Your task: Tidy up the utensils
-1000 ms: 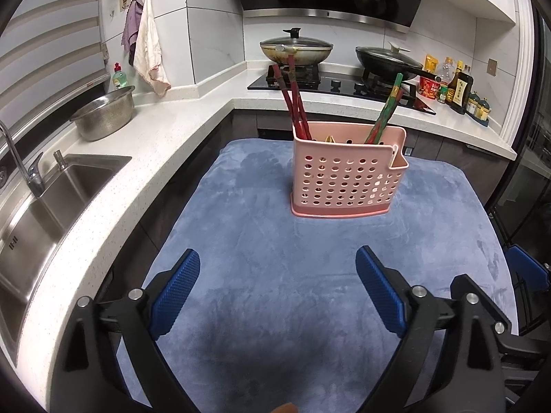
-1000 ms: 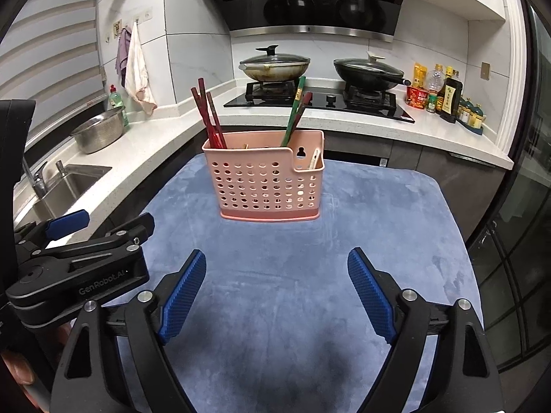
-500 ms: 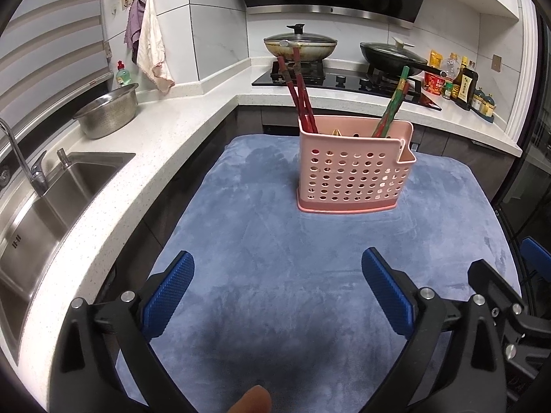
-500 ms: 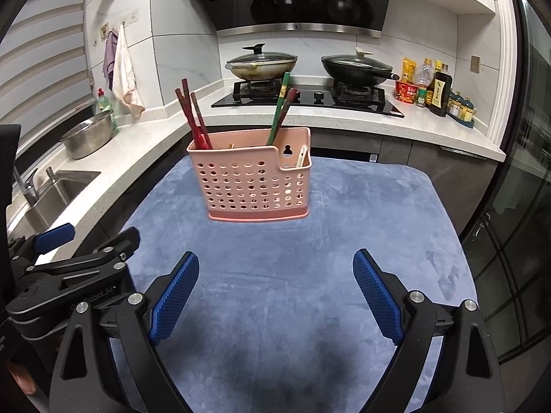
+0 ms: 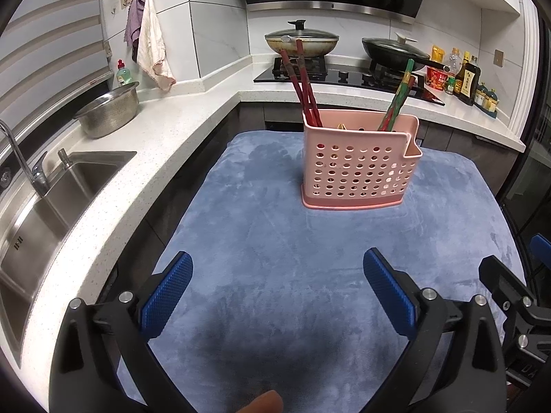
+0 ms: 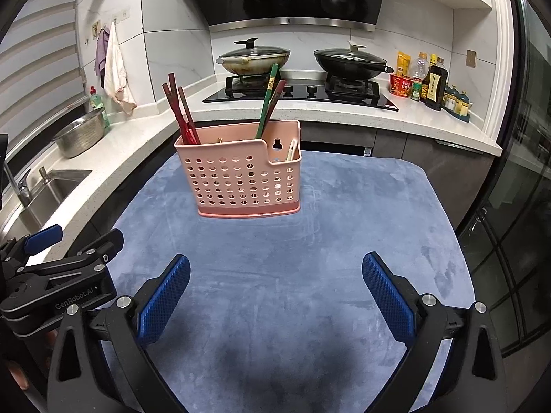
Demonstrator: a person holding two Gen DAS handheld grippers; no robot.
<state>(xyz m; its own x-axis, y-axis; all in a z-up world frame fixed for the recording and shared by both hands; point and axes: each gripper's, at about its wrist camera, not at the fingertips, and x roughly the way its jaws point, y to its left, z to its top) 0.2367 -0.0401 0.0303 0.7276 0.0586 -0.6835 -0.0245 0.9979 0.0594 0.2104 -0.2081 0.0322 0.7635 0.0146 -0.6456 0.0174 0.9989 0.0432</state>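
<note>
left gripper (image 5: 277, 294): black frame, blue ribbed pads (image 5: 167, 297), jaws spread wide, nothing between them
right gripper (image 6: 275, 296): same build, pads (image 6: 387, 297) wide apart, nothing held
relative pose: side by side, both pointing forward, level

Left gripper (image 5: 277, 284) hangs above the blue plush mat (image 5: 275, 241) on the desk — blue pads spread wide, nothing between them. Pink perforated plastic utensil holder (image 5: 360, 163) stands upright on the mat, well apart from the gripper. Dark red chopsticks (image 5: 303, 82) lean at its left end — green-and-red patterned chopsticks (image 5: 397, 98) at its right.
</note>
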